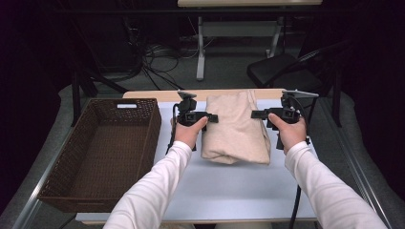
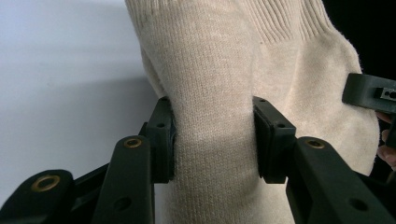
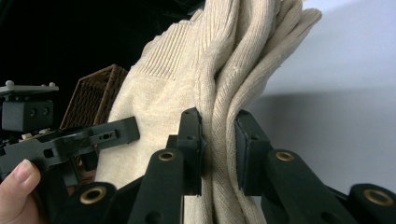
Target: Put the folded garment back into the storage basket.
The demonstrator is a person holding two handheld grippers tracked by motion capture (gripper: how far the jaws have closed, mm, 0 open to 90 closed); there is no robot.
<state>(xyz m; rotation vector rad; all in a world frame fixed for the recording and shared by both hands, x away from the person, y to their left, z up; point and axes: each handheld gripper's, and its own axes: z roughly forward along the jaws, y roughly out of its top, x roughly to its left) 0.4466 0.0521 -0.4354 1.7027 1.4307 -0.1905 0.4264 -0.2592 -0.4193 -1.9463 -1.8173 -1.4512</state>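
Observation:
A folded beige knit sweater (image 1: 234, 129) lies lengthwise on the white table (image 1: 239, 186). My left gripper (image 1: 211, 117) is at its left edge and my right gripper (image 1: 257, 113) at its right edge, both about midway along. In the left gripper view the left gripper (image 2: 214, 140) is shut on a thick fold of the sweater (image 2: 219, 56). In the right gripper view the right gripper (image 3: 218, 149) is shut on several bunched layers of the sweater (image 3: 163, 102). Whether the cloth is raised off the table I cannot tell.
A brown woven basket (image 1: 154, 128) stands open on the left, close to my left hand, and its corner (image 3: 93, 95) appears in the right gripper view. A black chair (image 1: 282, 67) and desk legs stand beyond the table's far edge.

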